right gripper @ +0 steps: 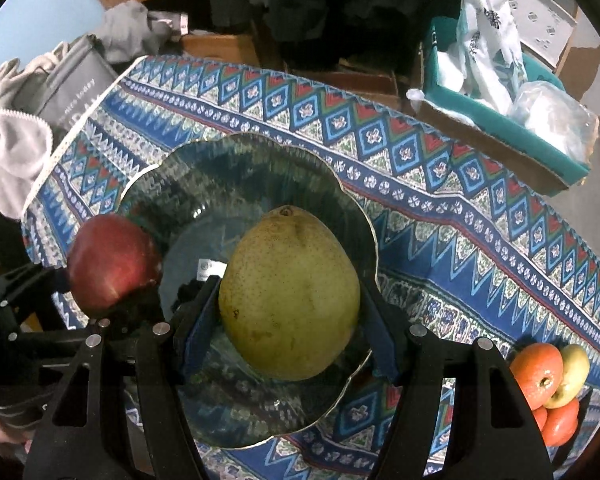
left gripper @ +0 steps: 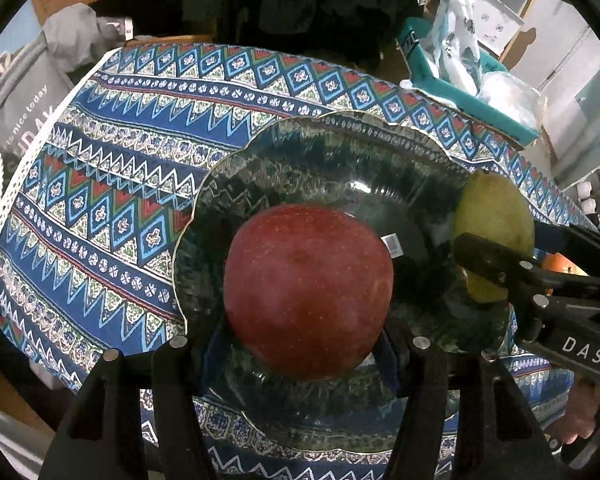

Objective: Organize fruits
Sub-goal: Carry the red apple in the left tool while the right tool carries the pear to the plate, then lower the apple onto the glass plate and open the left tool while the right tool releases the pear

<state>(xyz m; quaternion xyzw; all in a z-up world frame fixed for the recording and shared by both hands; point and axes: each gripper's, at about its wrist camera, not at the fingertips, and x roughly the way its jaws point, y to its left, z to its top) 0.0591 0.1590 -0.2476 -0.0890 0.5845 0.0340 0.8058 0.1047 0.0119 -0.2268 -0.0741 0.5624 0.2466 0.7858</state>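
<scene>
The tabletop (left gripper: pixel 100 184) is draped in a blue zigzag-patterned cloth whose white lace trim marks its left edge, seen in the left wrist view; a broad band of bare cloth lies left of and beyond the bowl. Past the far right edge sits a teal-lined cardboard box (right gripper: pixel 512 136) stuffed with plastic bags. Off the left edge stands a grey bag (left gripper: pixel 20 100) printed with "nice today" and larger letters only partly readable.

The scalloped glass bowl (left gripper: pixel 300 152) with a thin gold rim stands in the middle of the cloth, its near rim close to the tabletop's front edge. A small round sticker lies on the bowl's bottom, its print too small to read.

The left gripper (left gripper: pixel 300 344) has its fingers (left gripper: pixel 216 352) clamped on the red apple (left gripper: pixel 308 292) over the bowl; whether the apple touches the glass cannot be told. The apple carries a small label on its right side, unreadable. The right gripper (right gripper: pixel 288 320) has its fingers (right gripper: pixel 198 320) closed on the green pear (right gripper: pixel 290 300), also over the bowl, stem end pointing away. White letters "DAS" show on the right gripper's body in the left wrist view.

Near the right front of the cloth, well apart from the bowl, lies a small pile: oranges (right gripper: pixel 538 372) and a yellow-green apple (right gripper: pixel 572 372) touching one another.
</scene>
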